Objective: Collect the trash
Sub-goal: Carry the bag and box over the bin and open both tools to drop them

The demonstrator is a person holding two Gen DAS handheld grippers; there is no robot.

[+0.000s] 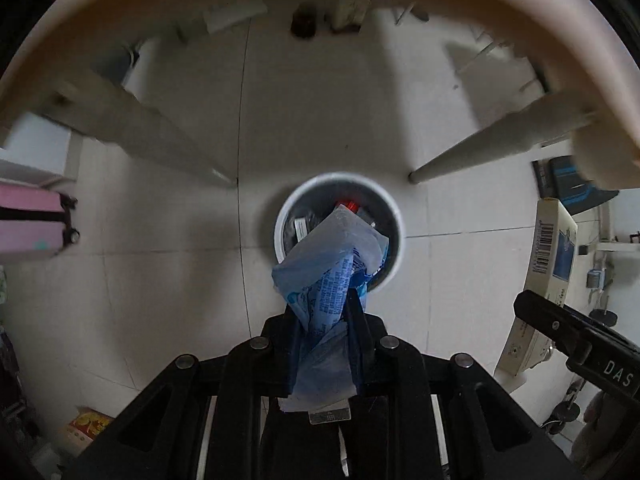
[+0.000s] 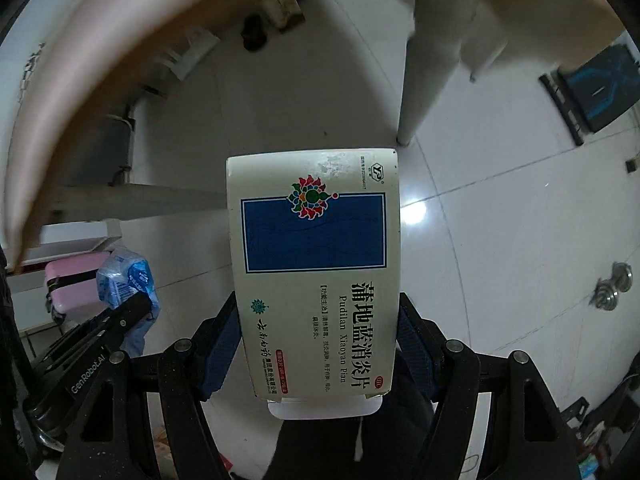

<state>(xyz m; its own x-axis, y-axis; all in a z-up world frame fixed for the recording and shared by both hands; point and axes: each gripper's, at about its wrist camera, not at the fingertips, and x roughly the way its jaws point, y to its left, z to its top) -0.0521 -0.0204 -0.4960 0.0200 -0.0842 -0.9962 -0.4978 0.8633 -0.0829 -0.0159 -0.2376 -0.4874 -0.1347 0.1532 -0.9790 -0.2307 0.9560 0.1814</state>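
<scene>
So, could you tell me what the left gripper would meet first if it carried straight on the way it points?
Most likely the round waste bin. The left gripper, shut on the blue plastic wrapper, points down at the bin's open mouth; rubbish already lies inside. Depth is unclear.

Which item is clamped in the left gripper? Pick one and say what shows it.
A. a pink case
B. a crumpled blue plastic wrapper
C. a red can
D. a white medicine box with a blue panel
B: the left wrist view shows the crumpled blue plastic wrapper pinched in the left gripper, above the bin.
</scene>
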